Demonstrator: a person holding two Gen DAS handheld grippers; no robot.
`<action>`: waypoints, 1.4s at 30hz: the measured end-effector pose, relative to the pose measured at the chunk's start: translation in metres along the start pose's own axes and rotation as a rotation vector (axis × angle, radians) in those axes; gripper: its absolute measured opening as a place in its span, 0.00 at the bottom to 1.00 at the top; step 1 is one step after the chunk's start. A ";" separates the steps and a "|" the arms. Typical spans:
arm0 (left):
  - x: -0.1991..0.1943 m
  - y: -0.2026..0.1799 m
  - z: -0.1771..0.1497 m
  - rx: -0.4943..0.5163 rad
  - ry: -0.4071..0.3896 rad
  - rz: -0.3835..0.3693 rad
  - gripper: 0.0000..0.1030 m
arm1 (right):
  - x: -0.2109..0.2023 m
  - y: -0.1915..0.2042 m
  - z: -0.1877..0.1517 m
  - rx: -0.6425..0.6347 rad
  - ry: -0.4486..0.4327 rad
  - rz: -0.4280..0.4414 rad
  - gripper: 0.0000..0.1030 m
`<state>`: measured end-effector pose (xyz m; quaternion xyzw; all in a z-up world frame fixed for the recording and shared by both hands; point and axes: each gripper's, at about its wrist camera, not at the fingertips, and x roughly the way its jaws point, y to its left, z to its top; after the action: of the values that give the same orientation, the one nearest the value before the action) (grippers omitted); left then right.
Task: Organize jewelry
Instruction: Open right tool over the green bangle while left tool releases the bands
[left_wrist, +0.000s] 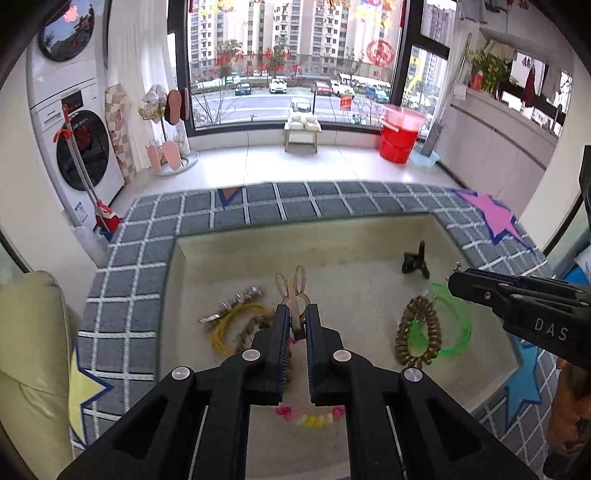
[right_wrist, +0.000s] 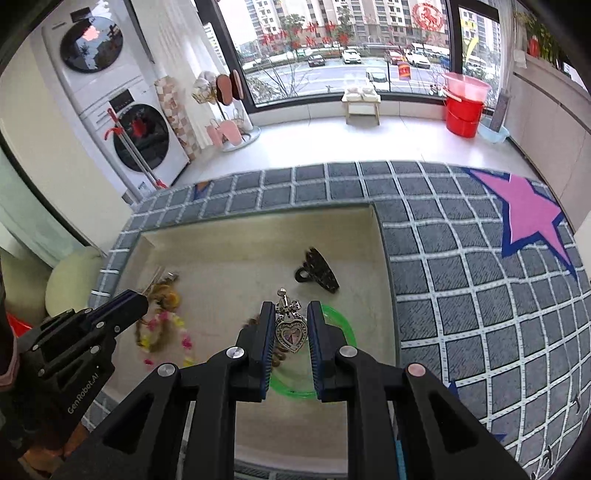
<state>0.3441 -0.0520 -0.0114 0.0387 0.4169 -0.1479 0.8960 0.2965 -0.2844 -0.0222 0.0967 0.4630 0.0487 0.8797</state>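
Observation:
My left gripper (left_wrist: 296, 314) is shut on a translucent beige rabbit-ear hair clip (left_wrist: 293, 290), held above the beige tray (left_wrist: 229, 254). My right gripper (right_wrist: 291, 317) is shut on a silver heart-shaped pendant (right_wrist: 291, 332) with a cross on top. In the tray lie a yellow wire ring with silver tinsel (left_wrist: 231, 319), a bronze spiral hair tie (left_wrist: 417, 332), a green ring (left_wrist: 456, 321), a black claw clip (left_wrist: 415, 260) and a pink-and-yellow bead bracelet (left_wrist: 312, 415). The right gripper shows in the left wrist view (left_wrist: 454, 280), the left gripper in the right wrist view (right_wrist: 142, 295).
The tray sits on a grey checked rug (right_wrist: 461, 258) with pink (right_wrist: 528, 214), blue and yellow stars. A cream cushion (left_wrist: 29, 350) lies left. Stacked washing machines (left_wrist: 70, 122), a mop, a small stool (left_wrist: 301, 134) and red buckets (left_wrist: 400, 136) stand by the window.

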 end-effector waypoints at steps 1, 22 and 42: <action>0.002 -0.001 -0.002 0.002 0.006 0.003 0.22 | 0.003 -0.002 -0.002 0.006 0.007 -0.002 0.19; 0.013 -0.006 -0.016 0.029 0.033 0.057 0.23 | 0.012 -0.005 -0.018 0.035 0.025 0.014 0.55; -0.005 0.004 -0.014 -0.001 -0.029 0.137 0.23 | -0.020 -0.008 -0.018 0.069 -0.039 0.020 0.59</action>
<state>0.3319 -0.0444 -0.0175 0.0644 0.4005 -0.0866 0.9099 0.2705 -0.2937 -0.0178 0.1327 0.4462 0.0397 0.8841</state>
